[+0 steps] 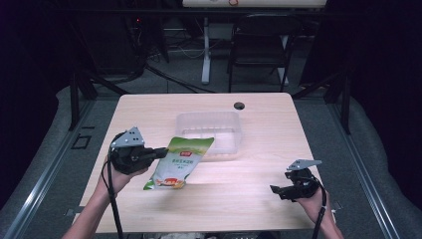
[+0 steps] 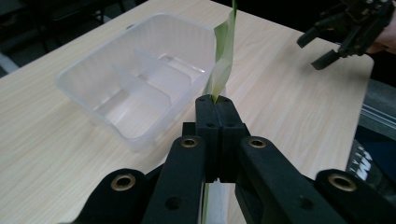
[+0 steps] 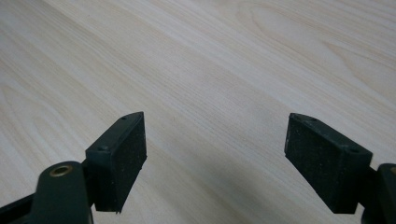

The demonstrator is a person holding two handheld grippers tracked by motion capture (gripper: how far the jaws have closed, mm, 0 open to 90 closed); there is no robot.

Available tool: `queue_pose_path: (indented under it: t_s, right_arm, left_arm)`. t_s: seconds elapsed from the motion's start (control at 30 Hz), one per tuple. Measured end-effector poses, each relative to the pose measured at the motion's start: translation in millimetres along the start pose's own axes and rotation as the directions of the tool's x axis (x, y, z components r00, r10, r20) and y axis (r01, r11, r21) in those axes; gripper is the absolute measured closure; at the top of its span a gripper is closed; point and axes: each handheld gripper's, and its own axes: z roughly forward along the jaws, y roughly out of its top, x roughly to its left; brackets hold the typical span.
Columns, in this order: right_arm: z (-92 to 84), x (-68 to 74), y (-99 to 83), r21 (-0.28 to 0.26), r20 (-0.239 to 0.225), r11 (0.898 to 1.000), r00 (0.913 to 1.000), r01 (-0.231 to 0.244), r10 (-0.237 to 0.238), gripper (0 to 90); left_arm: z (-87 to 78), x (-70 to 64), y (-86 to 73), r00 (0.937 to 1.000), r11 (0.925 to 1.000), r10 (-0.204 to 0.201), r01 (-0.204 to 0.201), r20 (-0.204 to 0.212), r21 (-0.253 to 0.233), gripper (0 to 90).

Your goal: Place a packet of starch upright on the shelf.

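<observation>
A green and white snack pouch (image 1: 180, 162) hangs above the table's left middle, pinched at its upper left edge by my left gripper (image 1: 163, 152), which is shut on it. In the left gripper view the pouch (image 2: 223, 56) rises edge-on from between the closed jaws of that gripper (image 2: 215, 100). Just behind the pouch stands a clear plastic container (image 1: 209, 133) with dividers inside (image 2: 140, 77). My right gripper (image 1: 274, 190) rests low near the table's front right, open, with bare wood between its pads (image 3: 119, 154).
The wooden table (image 1: 259, 124) has a dark cable hole (image 1: 239, 105) near its back edge. A black folding chair (image 1: 259, 45) and a white desk leg (image 1: 205, 50) stand behind the table. My right gripper (image 2: 348, 30) also appears far off in the left gripper view.
</observation>
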Motion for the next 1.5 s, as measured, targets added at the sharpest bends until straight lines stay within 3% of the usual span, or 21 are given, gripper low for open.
queue_pose_path:
  t_s: [0.53,0.9,1.5]
  right_arm:
    - [1.8,-0.7,0.2,-0.001,0.014,1.000,0.9999,-0.005,0.005,20.1]
    - [0.9,-4.1,-0.2,0.001,0.045,1.000,0.9987,-0.025,0.025,19.1]
    - [2.0,-5.7,-0.3,0.002,0.045,0.999,0.9983,-0.038,0.038,17.8]
  left_arm:
    - [-6.7,7.4,16.2,0.9993,0.9992,-0.036,0.036,0.003,-0.020,90.0]
    - [-8.7,16.3,35.4,0.9981,0.9987,-0.046,0.045,-0.043,-0.024,90.0]
    - [-2.4,35.9,67.5,0.9903,0.9932,-0.095,0.087,-0.101,-0.077,90.0]
